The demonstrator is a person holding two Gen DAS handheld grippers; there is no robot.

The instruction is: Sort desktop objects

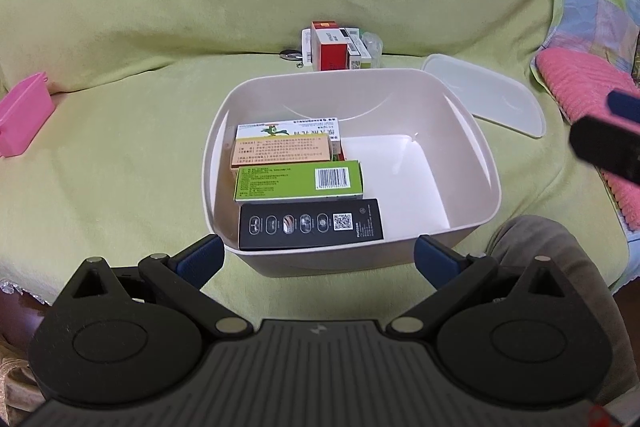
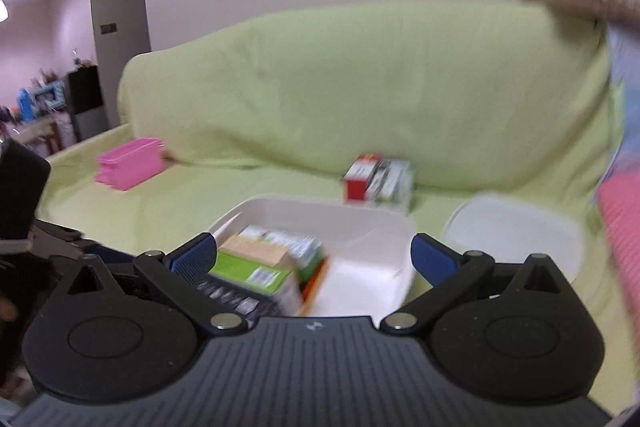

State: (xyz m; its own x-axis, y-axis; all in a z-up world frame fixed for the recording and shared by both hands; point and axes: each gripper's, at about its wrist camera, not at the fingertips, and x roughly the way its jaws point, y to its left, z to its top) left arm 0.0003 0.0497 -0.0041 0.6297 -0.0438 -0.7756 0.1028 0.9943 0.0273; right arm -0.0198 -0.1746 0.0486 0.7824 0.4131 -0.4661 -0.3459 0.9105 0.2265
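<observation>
Beige plastic bin (image 1: 472,163): black QR-coded box (image 1: 310,225), green barcoded carton (image 1: 300,181); other print unreadable. Left gripper (image 1: 318,257), right gripper (image 2: 314,259): spread wide, empty.

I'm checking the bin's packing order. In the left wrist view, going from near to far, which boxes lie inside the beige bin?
black box → green box → tan box → white box, all in the left half of the bin.

Soft, even indoor light fills my left view, which is sharp. My right view is motion-blurred. Fisheye bends both edges.
</observation>
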